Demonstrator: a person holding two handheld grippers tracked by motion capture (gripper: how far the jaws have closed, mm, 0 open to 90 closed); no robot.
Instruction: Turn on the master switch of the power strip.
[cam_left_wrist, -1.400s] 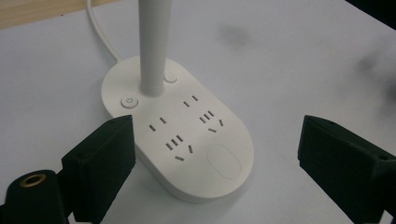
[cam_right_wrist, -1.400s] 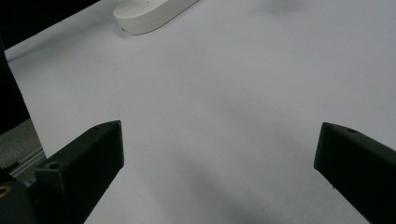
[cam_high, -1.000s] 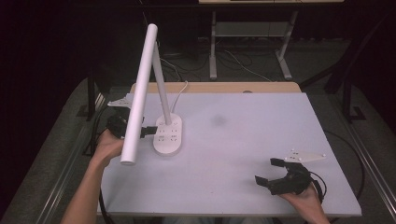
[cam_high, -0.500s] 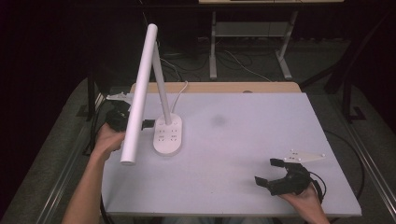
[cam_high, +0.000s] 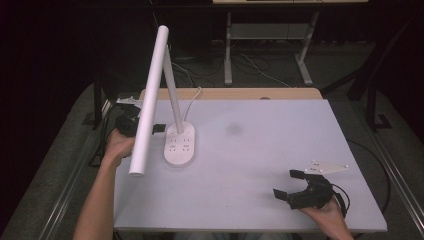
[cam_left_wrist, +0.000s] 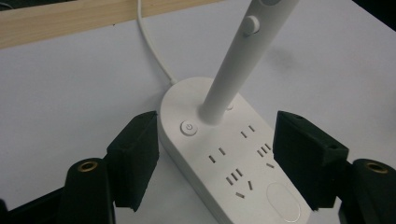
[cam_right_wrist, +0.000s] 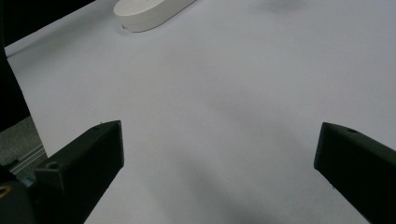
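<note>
Left gripper (cam_left_wrist: 215, 154) has its jaws spread wide around the lamp base (cam_left_wrist: 233, 158), not touching; right gripper (cam_high: 295, 187) gapes over bare table (cam_high: 260, 150).

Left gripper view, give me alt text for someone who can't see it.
The open left claw straddles the white lamp base, one black jaw on each side, not touching it. The base carries a round power button and socket slots; its white stem rises up and right, above a white table.

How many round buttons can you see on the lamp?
2: a power button on the lamp base beside the pole's foot, and a small knob up on the pole. Others may be hidden.
</note>
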